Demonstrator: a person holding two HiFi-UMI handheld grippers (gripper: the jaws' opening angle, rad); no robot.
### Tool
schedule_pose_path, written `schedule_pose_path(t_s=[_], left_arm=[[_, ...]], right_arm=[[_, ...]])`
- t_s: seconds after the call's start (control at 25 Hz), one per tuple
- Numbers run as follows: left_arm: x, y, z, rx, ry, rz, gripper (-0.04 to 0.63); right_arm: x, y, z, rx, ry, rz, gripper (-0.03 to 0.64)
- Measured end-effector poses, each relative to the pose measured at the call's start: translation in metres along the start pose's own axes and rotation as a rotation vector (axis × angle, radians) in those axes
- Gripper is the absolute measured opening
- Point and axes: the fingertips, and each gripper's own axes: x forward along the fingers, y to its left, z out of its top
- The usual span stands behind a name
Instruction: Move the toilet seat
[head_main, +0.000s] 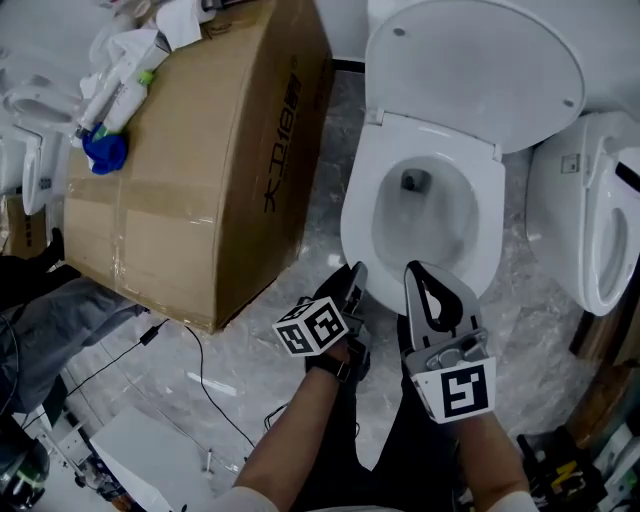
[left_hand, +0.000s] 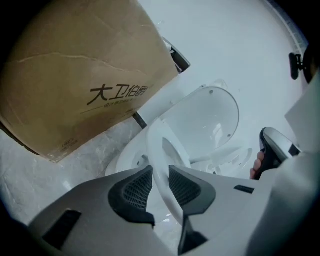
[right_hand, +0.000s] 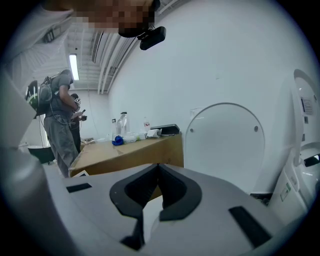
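My left gripper (left_hand: 161, 175) is pinched onto the near front rim of the white toilet seat (left_hand: 159, 142), which sits over the bowl. My right gripper (right_hand: 158, 169) is closed and empty, just to its right. My bite on the rim is small. On glossy plastic I judge it could slip as I lift, and the seat would slam.

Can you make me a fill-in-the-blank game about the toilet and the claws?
The toilet seat pinched by the left claw is coloured ___.
The right claw is shut and holds ___.
The toilet lid is flipped ___.
In the head view, the cardboard box stands ___ of the toilet.
Missing words: white, nothing, up, left.
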Motion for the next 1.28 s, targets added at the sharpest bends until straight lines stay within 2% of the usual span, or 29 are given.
schedule_pose_path(t_s=[0.24, 0.6, 0.92, 1.28], left_arm=[[-0.02, -0.054, 0.03, -0.012, -0.008, -0.055, 0.11], [-0.029, -0.126, 0.091, -0.02, -0.053, -0.119, 0.147], [-0.016, -0.187, 0.142, -0.121, -0.123, -0.209, 0.173], [0.007, -0.236, 0.197, -0.199, -0.212, -0.282, 0.196]], right_arm=[[-0.013, 0.002, 0.053, -0.02, -0.015, -0.022, 0.014], [-0.02, -0.014, 0.135, -0.051, -0.07, -0.022, 0.014], [-0.013, -0.046, 0.195, -0.071, -0.116, -0.016, 0.014], [0.011, -0.077, 0.224, -0.077, -0.128, 0.008, 0.014]])
